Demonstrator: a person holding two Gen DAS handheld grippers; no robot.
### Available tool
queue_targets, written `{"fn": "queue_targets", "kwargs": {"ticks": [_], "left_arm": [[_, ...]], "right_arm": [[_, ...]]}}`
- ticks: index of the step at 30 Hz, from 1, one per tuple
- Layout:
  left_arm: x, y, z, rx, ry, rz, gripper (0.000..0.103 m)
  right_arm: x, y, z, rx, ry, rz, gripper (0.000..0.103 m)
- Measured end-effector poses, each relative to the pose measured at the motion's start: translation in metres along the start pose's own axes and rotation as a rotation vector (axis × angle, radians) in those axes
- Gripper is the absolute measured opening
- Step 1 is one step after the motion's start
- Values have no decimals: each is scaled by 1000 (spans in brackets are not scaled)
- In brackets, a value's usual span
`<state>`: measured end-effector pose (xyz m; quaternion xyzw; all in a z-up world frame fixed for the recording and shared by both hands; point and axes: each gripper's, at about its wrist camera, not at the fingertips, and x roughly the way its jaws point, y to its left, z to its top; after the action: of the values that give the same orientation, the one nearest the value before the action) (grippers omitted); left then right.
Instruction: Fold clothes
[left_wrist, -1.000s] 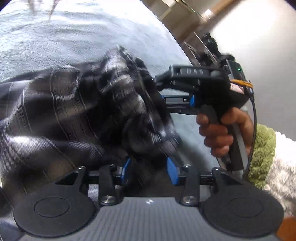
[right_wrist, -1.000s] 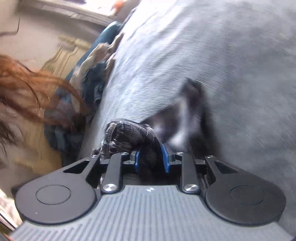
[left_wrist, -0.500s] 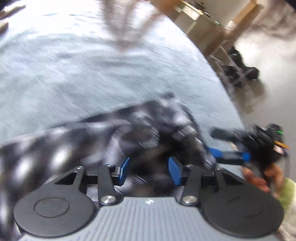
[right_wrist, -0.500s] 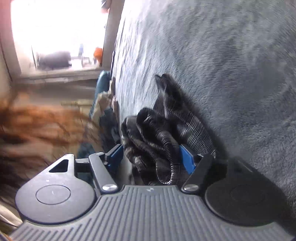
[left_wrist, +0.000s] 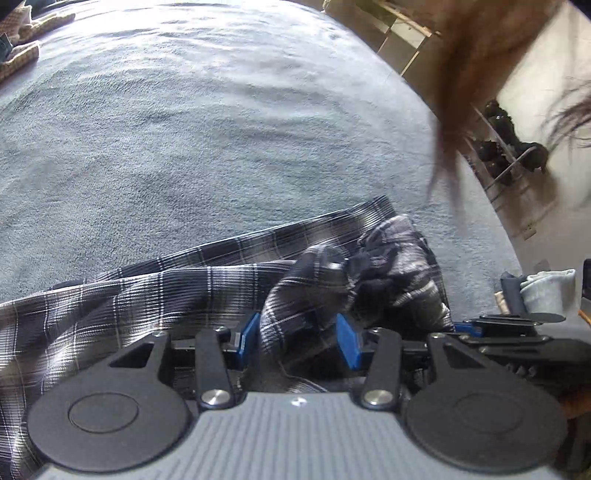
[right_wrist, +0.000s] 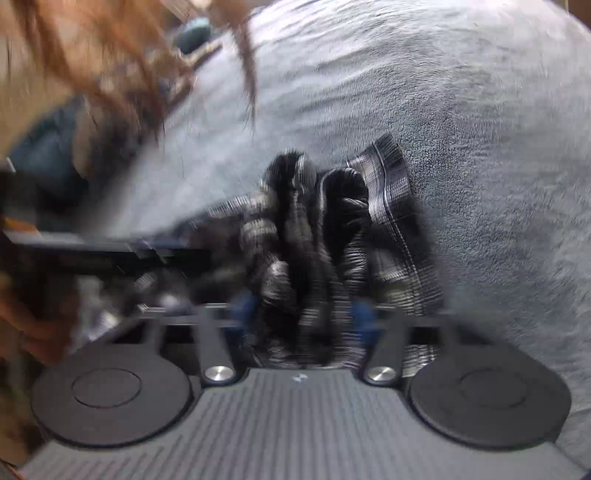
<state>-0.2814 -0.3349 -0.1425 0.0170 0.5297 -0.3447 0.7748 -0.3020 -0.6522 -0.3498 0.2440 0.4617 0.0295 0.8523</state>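
A dark plaid garment (left_wrist: 207, 284) lies stretched across the grey-blue blanket (left_wrist: 184, 129), with its right end bunched up. My left gripper (left_wrist: 299, 343) is shut on a fold of that bunch, its blue pads on either side of the cloth. The right wrist view is blurred. It shows the crumpled plaid garment (right_wrist: 306, 240) rising between the blue pads of my right gripper (right_wrist: 304, 310), whose jaws are closing on the cloth. From the left wrist view, the right gripper (left_wrist: 465, 328) sits low at the bunch's right edge.
Long reddish-brown hair (left_wrist: 465, 74) of the person hangs into both views. The blanket's edge curves down the right, with a floor rack of dark shoes (left_wrist: 509, 155) beyond it. Folded light fabric (left_wrist: 546, 291) sits at far right, and tan cloth (left_wrist: 18, 59) at the top left.
The garment has come down from a lifted bundle to lie flat on the blanket. My right gripper opened wide, shifted along the bunched end and closed on it again.
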Motion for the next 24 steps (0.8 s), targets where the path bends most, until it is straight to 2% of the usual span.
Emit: {"fn": "queue_targets", "kwargs": {"ticks": [1, 5, 6, 9, 10, 12, 15, 17, 19, 24], "left_arm": [[1, 0, -1, 0, 1, -8, 47], [5, -1, -5, 4, 17, -32, 48], [10, -2, -6, 7, 35, -38, 49], [23, -6, -12, 38, 74, -27, 49], [27, -8, -15, 51, 79, -21, 49], [34, -12, -21, 76, 89, -8, 49], [37, -16, -26, 94, 80, 5, 50], [37, -17, -30, 97, 73, 9, 51], [37, -19, -33, 101, 68, 11, 52], [36, -19, -38, 118, 59, 14, 54]], "right_arm": [[2, 5, -1, -19, 14, -31, 19], [-23, -6, 5, 199, -6, 128, 18], [-24, -13, 4, 247, 2, 128, 18], [-13, -41, -7, 281, 68, 30, 20], [-10, -51, -11, 286, 88, 3, 23], [-15, -58, -7, 308, 80, 70, 25], [-26, -58, 3, 264, 74, 119, 38], [-35, -59, 9, 249, 47, 140, 57], [-40, -64, 14, 278, 16, 181, 67], [-32, -76, 31, 332, -23, 198, 72]]}}
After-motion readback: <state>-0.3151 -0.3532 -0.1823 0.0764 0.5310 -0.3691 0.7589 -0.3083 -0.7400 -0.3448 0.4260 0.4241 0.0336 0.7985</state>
